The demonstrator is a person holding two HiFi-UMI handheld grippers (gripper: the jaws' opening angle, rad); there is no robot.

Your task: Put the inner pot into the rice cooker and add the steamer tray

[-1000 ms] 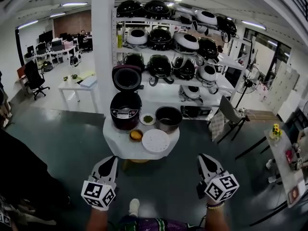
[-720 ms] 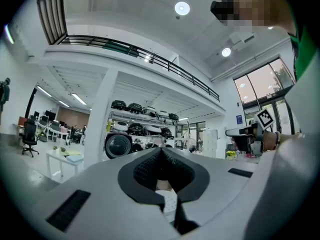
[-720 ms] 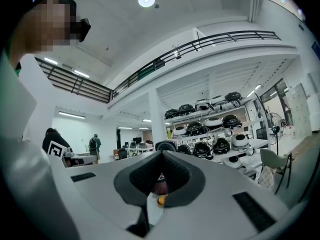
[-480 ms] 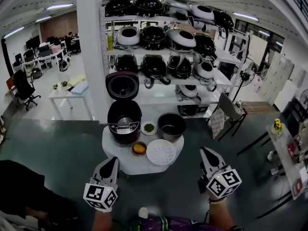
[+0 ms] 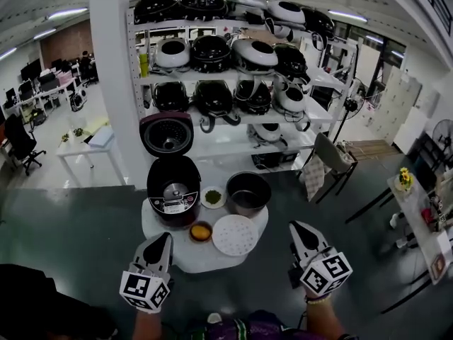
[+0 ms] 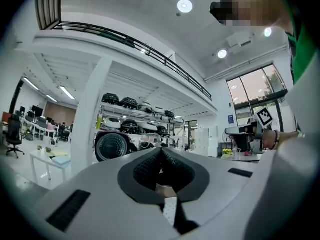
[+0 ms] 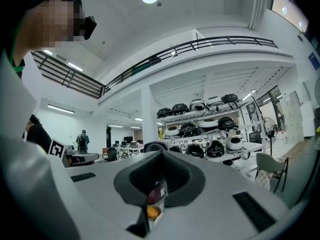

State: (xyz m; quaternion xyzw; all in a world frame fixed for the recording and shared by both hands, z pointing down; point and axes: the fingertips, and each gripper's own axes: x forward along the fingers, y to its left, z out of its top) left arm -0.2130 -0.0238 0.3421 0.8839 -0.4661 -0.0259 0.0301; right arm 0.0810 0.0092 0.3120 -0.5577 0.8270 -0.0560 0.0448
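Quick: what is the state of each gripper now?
Left gripper: closed, holding nothing.
Right gripper: closed, holding nothing.

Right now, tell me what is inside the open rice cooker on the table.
The rice cooker holds no pot: only its dark cavity with a pale round plate at the bottom shows. The inner pot stands apart on the table. The near wall's inside is hidden.

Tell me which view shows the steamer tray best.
The head view: the steamer tray lies whole on the round table. The left gripper view shows only a dotted sliver low in the frame; the right gripper view shows none of it clearly.
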